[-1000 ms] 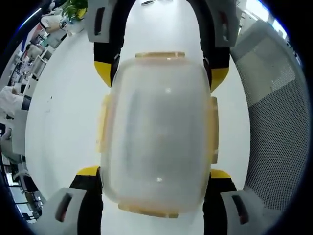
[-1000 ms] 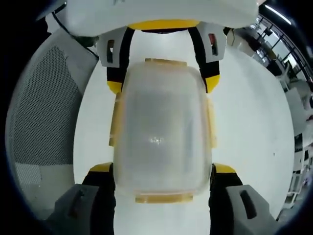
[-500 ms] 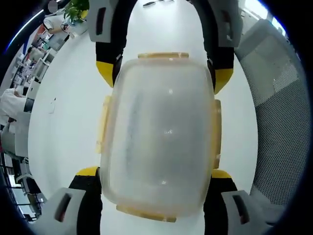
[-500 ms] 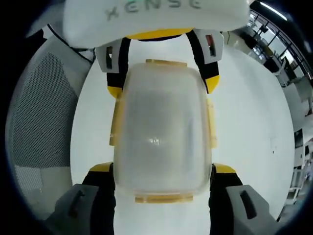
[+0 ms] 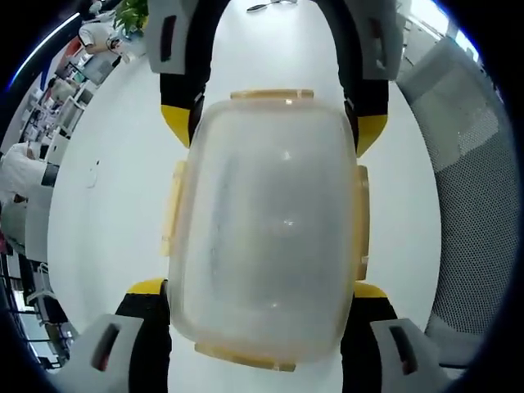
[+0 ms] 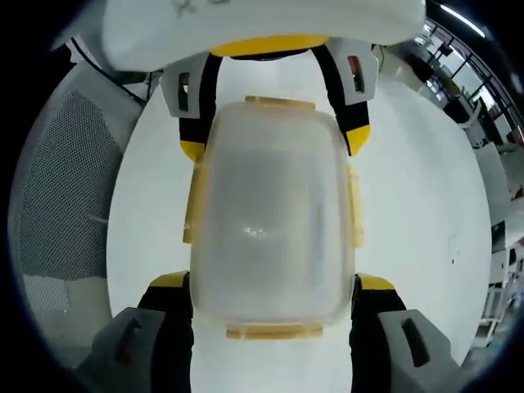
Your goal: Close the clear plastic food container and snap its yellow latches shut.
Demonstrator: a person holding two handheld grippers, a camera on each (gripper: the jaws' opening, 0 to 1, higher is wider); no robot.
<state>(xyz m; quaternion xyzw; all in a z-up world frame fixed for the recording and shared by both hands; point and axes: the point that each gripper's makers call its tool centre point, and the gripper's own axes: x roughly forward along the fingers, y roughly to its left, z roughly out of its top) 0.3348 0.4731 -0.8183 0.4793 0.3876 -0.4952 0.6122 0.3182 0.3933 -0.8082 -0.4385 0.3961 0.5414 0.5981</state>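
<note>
The clear rectangular plastic food container (image 5: 266, 237) with yellow latches is held between the two claws, above the white table (image 5: 106, 205). The left claw (image 5: 260, 323) grips one short end, its black and yellow jaws pressing on both sides of the box. The right claw (image 6: 272, 315) grips the opposite short end in the same way, so each claw is closed on the container and not wide. In the left claw's view the other claw reaches the far end of the box from the top.

The lid seems to be already on the box, but I cannot tell if it sits fully down. The yellow latches (image 5: 172, 209) along the long sides look flat against the wall, and one yellow latch (image 6: 274, 332) at each short end is visible too; whether they are snapped I cannot tell. I judge the step in hand is holding or placing the closed box, and next each latch must be pressed firmly.

A grey mesh chair (image 5: 471, 205) stands just beside one table edge. The table around the box looks free, with good room to set it down
</note>
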